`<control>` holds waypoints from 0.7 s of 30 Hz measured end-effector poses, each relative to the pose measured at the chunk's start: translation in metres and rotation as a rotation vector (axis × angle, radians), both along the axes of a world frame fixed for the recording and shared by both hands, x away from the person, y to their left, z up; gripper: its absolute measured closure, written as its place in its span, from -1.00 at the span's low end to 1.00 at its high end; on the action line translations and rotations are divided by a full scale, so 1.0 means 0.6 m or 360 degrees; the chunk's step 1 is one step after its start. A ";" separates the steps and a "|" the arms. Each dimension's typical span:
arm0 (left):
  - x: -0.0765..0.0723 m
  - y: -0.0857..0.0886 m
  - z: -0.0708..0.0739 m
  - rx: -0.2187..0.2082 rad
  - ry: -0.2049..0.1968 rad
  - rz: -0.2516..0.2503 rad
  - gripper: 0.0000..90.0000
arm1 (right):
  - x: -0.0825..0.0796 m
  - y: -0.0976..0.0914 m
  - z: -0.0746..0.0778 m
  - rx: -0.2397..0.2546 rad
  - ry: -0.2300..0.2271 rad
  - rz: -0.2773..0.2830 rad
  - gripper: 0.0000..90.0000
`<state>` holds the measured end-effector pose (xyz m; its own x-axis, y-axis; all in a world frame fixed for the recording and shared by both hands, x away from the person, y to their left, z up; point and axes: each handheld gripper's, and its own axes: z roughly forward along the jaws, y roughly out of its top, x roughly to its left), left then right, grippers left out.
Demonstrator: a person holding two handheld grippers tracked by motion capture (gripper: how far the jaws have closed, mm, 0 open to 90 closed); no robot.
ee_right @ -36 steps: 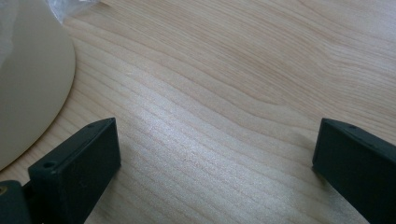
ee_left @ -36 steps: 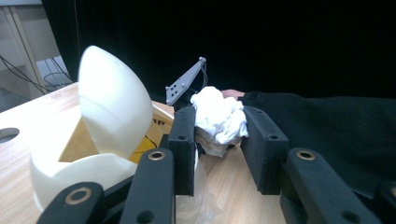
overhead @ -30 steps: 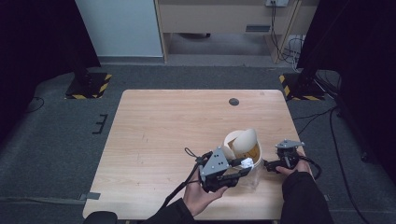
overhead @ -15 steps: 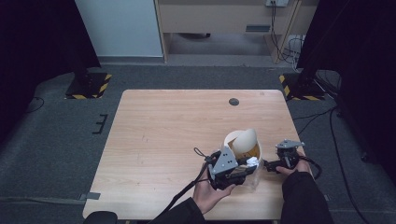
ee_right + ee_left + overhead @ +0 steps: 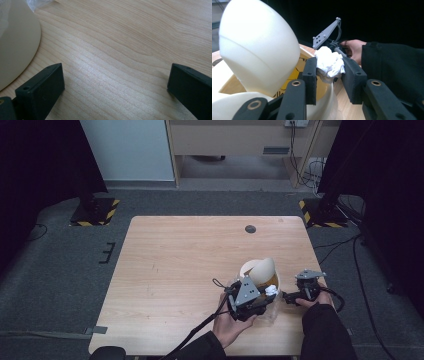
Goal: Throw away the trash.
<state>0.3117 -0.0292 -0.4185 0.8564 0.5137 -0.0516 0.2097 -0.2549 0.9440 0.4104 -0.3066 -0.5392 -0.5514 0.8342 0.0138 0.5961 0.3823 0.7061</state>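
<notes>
- The left hand-held gripper (image 5: 329, 68) was pinching a crumpled white paper wad (image 5: 329, 63) between its jaws, right over the rim of the cream bowl (image 5: 260, 275) at the surface's (image 5: 190, 255) near right.
- The left hand (image 5: 231, 326) reached in from below, palm cupped under its tool, aimed toward the bowls.
- The right hand-held gripper (image 5: 115, 82) lay low just beside the bowl, jaws spread wide over bare wood.
- Against a second ago, the left one had slid right, closer to the bowl; the right one had stayed put.

My left gripper (image 5: 329, 75) clamps a crumpled white paper wad (image 5: 329, 63) above the cream bowl (image 5: 260, 272), tilted, near the table's (image 5: 165, 270) front-right corner.
</notes>
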 end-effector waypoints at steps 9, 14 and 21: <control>0.005 -0.008 -0.007 0.0047 0.0014 0.0110 0.44 | 0.000 0.000 0.000 0.0000 -0.0002 0.0003 -0.98; 0.004 -0.012 -0.008 0.0049 0.0006 0.0145 0.43 | 0.000 0.000 0.000 0.0000 -0.0002 0.0003 -0.98; 0.004 -0.012 -0.007 0.0064 0.0013 0.0164 0.11 | -0.001 0.000 0.000 0.0001 -0.0001 0.0005 -0.98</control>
<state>0.3140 -0.0367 -0.4229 0.7984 0.6010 -0.0360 0.2444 -0.2689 0.9316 0.4101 -0.3067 -0.5393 -0.5538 0.8325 0.0142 0.5946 0.3835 0.7067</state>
